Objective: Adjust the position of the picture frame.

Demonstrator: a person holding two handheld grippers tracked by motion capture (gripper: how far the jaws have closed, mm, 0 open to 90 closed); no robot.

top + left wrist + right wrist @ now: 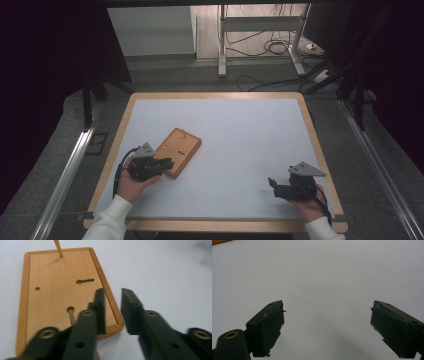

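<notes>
Two grippers — left (112, 293) jaws narrowed around one wooden board's (62, 287) edge, right (327, 307) jaws wide, empty.

Wooden board (177, 151) on white table (235, 135)

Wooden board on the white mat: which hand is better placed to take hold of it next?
Probably the left. The left gripper sits at the wooden board's near edge, jaws narrowly apart and straddling its rim. The right gripper waits wide open over bare mat, well away from the board.
</notes>
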